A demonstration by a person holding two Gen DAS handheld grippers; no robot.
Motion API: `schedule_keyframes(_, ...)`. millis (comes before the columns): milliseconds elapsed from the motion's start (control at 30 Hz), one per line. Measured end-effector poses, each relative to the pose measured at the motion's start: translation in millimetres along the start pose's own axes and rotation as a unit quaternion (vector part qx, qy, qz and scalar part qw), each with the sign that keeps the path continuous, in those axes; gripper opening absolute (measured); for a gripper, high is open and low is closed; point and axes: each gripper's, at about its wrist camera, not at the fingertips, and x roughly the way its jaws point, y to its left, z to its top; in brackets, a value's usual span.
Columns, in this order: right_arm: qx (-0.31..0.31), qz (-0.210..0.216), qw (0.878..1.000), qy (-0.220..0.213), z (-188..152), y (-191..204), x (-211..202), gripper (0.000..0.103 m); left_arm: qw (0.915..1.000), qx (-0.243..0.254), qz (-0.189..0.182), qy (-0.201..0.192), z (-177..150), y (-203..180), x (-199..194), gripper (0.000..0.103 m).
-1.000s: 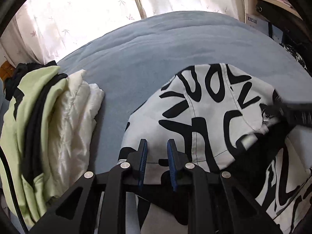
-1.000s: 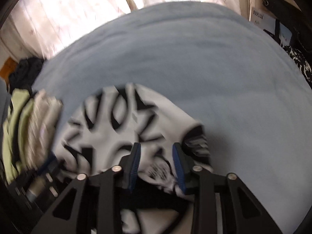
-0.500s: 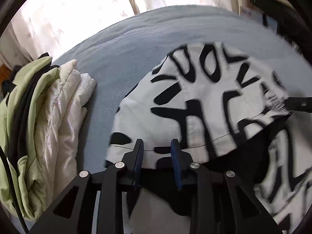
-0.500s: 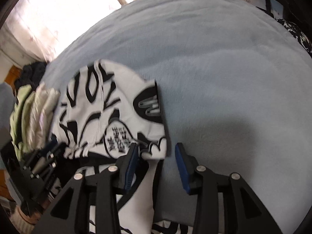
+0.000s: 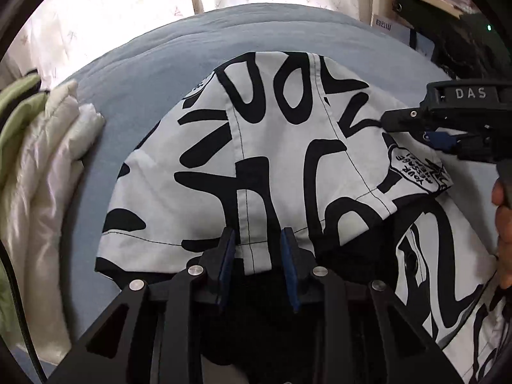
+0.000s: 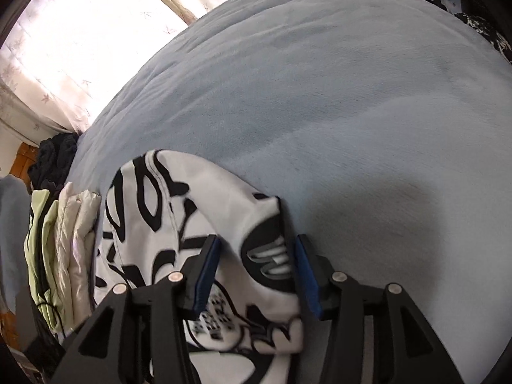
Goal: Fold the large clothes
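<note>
A white garment (image 5: 281, 166) covered in bold black lettering lies on the blue bed (image 6: 336, 96), its upper part doubled back over the rest so that a dark inner lining shows beneath the fold. Stitched seams run lengthwise across the folded panel. The hem of this fold lies between the left fingers (image 5: 228, 256), with space on both sides. Its right corner, bearing a black oval patch, lies loose between the parted right fingers (image 6: 206, 275).
</note>
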Motion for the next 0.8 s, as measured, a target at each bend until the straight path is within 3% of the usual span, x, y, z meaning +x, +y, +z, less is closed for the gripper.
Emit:
schedule_keyframes(100, -0.012, 0.009, 1.0, -0.01, -3, 10, 3, 0.049, 1.0, -0.008, -0.006, -0.003, 0, 6, 2, 0.027)
schedule_keyframes(133, -0.02, 0.008, 1.0, -0.013, -4, 14, 4, 0.043, 0.9999, -0.009, -0.005, -0.003, -1, 7, 2, 0.027)
schedule_keyframes(167, -0.038, 0.008, 0.999, -0.017, -7, 20, 1, 0.027, 0.9999, -0.011, -0.005, -0.002, -1, 7, 2, 0.027)
schedule_keyframes(233, -0.067, 0.012, 0.997, -0.024, -12, 32, -3, 0.01, 0.9998, -0.017, -0.006, -0.001, -4, 9, 2, 0.027)
schedule_keyframes(433, -0.167, 0.041, 0.982, -0.073, -39, 71, -58, 0.006, 0.999, -0.032, -0.029, 0.01, -28, 17, -25, 0.027)
schedule_keyframes(633, -0.282, 0.109, 0.944, -0.129, -103, 107, -143, 0.005, 0.9984, -0.037, -0.038, -0.016, -74, 38, -89, 0.027)
schedule_keyframes(800, -0.389, 0.106, 0.902, -0.157, -182, 116, -207, 0.005, 0.998, -0.03, -0.047, -0.028, -138, 60, -154, 0.027)
